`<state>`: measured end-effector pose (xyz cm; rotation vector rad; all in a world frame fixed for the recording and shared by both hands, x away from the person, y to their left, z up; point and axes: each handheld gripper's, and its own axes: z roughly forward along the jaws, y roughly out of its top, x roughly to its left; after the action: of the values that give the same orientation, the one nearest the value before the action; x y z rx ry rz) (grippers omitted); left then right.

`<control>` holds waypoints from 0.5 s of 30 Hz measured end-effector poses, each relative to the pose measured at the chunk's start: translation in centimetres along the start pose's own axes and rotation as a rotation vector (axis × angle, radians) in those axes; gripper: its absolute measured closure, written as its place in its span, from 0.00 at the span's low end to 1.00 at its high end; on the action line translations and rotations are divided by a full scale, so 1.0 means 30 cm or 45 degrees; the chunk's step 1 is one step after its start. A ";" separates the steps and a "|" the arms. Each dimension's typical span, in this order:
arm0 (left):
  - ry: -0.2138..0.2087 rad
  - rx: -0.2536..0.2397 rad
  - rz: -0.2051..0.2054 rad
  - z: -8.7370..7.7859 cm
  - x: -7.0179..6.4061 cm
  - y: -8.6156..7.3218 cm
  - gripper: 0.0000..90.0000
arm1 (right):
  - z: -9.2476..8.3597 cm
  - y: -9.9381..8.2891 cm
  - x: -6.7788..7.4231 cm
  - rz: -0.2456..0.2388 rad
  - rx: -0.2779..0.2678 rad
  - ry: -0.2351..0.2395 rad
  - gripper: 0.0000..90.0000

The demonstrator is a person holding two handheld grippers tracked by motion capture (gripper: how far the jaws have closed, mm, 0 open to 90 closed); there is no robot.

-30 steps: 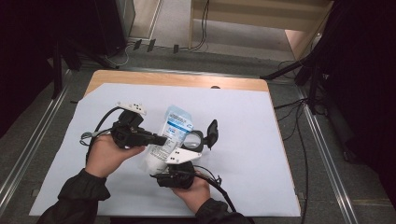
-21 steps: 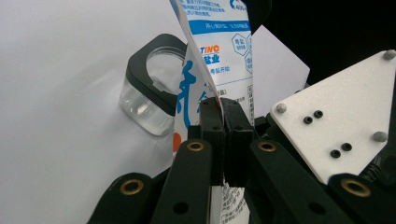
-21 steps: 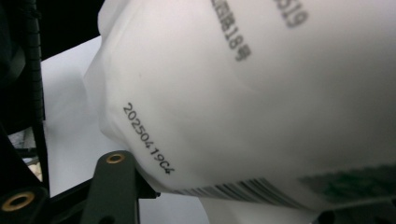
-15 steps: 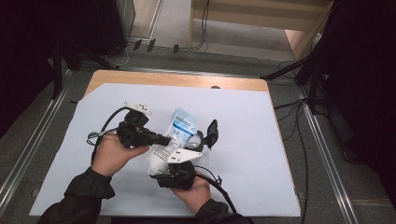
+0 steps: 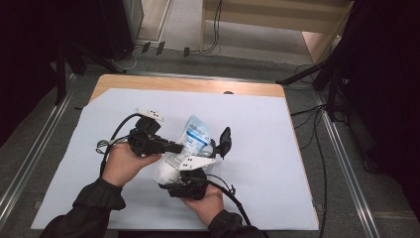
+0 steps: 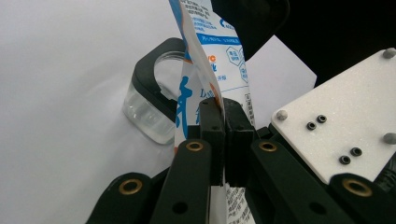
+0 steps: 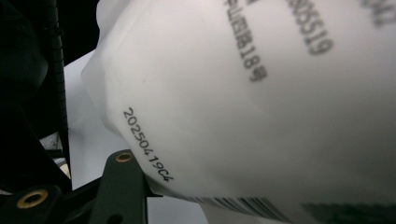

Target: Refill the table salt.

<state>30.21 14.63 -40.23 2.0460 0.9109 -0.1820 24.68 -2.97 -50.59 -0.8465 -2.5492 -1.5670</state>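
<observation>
My desk (image 5: 188,85): wood top, pale sheet (image 5: 277,163) laid over it. Grey floor (image 5: 183,29) beyond, loose cables (image 5: 216,25), light wooden furniture (image 5: 277,20), dark stands (image 5: 341,64) at the sides.

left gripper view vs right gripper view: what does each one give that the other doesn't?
Left gripper view: the left gripper shut on the pouch edge, its blue print, a clear container with a black rim behind, and a screwed white plate.
Right gripper view: the pouch's white back up close, with a date code and barcode. The right gripper jaws have just been closing, pouch between them.
Both: the pouch and the white sheet.
</observation>
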 end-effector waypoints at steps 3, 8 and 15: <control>-0.006 -0.005 -0.008 0.002 0.007 0.003 1.00 | -0.001 0.002 -0.006 0.015 -0.006 0.012 0.58; -0.028 -0.006 -0.024 0.007 0.017 0.006 0.99 | -0.003 -0.002 -0.013 0.060 -0.020 0.051 0.58; -0.001 0.007 -0.016 0.014 0.018 0.012 0.99 | -0.005 -0.005 -0.022 0.085 -0.022 0.062 0.58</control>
<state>30.92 14.48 -40.50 2.0450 0.9240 -0.1927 25.15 -3.43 -50.83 -0.8744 -2.4516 -1.5724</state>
